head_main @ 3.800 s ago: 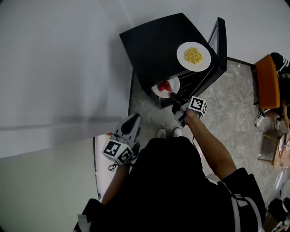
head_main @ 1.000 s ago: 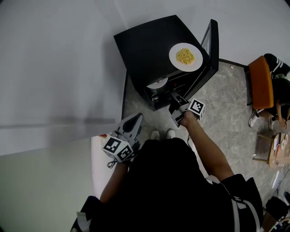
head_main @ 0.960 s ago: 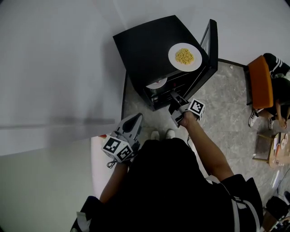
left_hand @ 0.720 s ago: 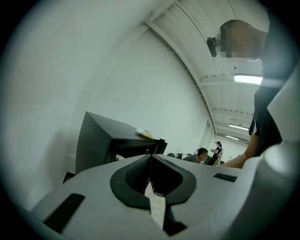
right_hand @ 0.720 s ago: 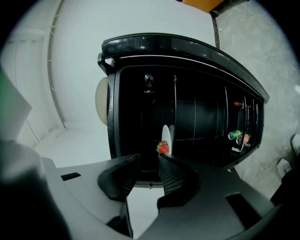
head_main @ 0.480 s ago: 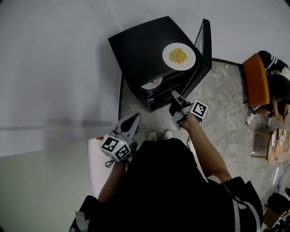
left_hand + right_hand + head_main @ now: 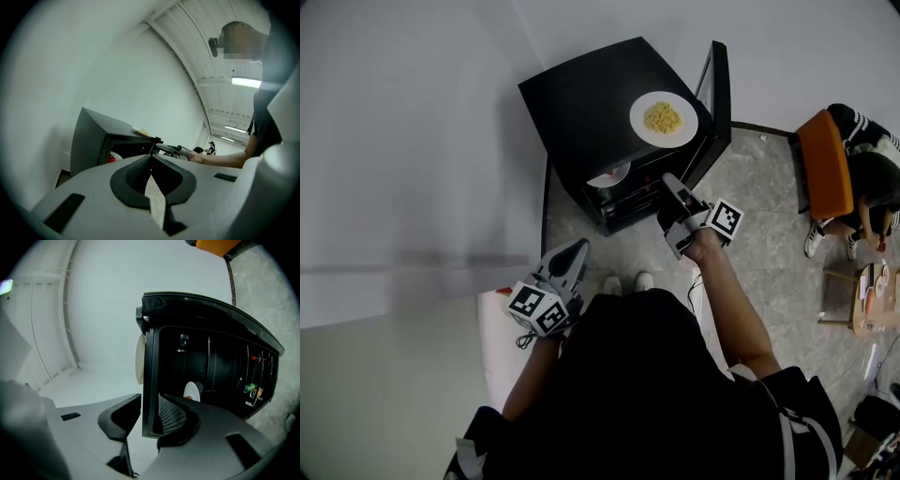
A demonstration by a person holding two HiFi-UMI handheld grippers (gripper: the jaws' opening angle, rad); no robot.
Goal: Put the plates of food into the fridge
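A black mini fridge (image 7: 591,94) stands with its door (image 7: 715,94) swung open to the right. On its top lies a white plate of yellow food (image 7: 663,118), seen edge-on as the plate (image 7: 139,358) in the right gripper view. A second white plate (image 7: 609,176) rests on a shelf inside; this plate with red food (image 7: 191,392) stands deep in the cabinet. My right gripper (image 7: 671,184) hovers open just outside the fridge opening, with nothing between the right gripper's (image 7: 149,401) pads. My left gripper (image 7: 577,247) hangs low by the person's body, and the left gripper (image 7: 150,157) is shut and empty.
An orange chair (image 7: 821,165) with a seated person (image 7: 868,184) stands to the right on the stone floor. Small bottles (image 7: 251,389) sit in the door shelf. A white surface (image 7: 491,345) lies at lower left beside a plain wall.
The right gripper let go of the red-food plate, which now sits inside the fridge. It has since drawn back and slid a little right. The left gripper has barely moved.
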